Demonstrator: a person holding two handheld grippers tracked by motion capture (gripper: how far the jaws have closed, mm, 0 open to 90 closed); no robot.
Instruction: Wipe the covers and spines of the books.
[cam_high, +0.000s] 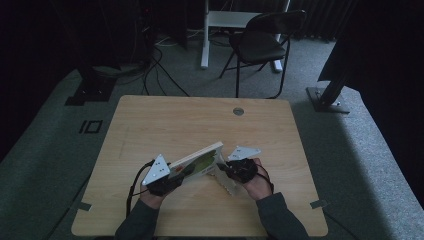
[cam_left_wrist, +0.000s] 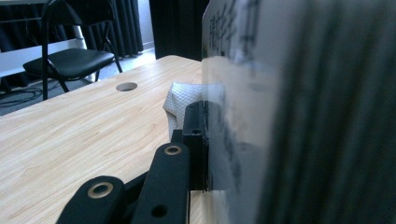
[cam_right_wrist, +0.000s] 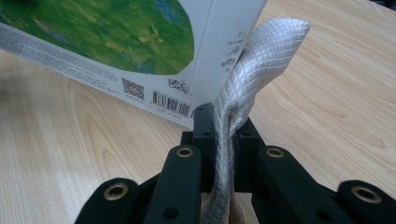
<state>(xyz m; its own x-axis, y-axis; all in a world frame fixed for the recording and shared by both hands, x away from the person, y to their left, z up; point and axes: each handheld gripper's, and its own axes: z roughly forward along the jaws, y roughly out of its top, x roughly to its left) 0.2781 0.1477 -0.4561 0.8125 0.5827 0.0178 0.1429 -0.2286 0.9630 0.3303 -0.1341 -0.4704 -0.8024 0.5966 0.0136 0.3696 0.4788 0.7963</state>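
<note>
A thick book (cam_high: 197, 161) with a white cover and a green picture is held tilted on edge above the table's near middle. My left gripper (cam_high: 165, 179) is shut on its left end; in the left gripper view one black jaw presses flat against the cover (cam_left_wrist: 303, 116), and the other jaw is hidden behind it. My right gripper (cam_high: 239, 169) is shut on a white textured cloth (cam_right_wrist: 266, 51). The cloth stands up from the jaws (cam_right_wrist: 224, 140) and touches the corner of the book (cam_right_wrist: 140, 46) by the barcode. That cloth (cam_left_wrist: 180, 100) also peeks out past the left jaw.
The wooden table (cam_high: 150, 120) has a round cable hole (cam_high: 238, 111) near its far edge. A black folding chair (cam_high: 260, 40) and a white desk leg stand on the carpet beyond it. Cables trail over the floor at the far left.
</note>
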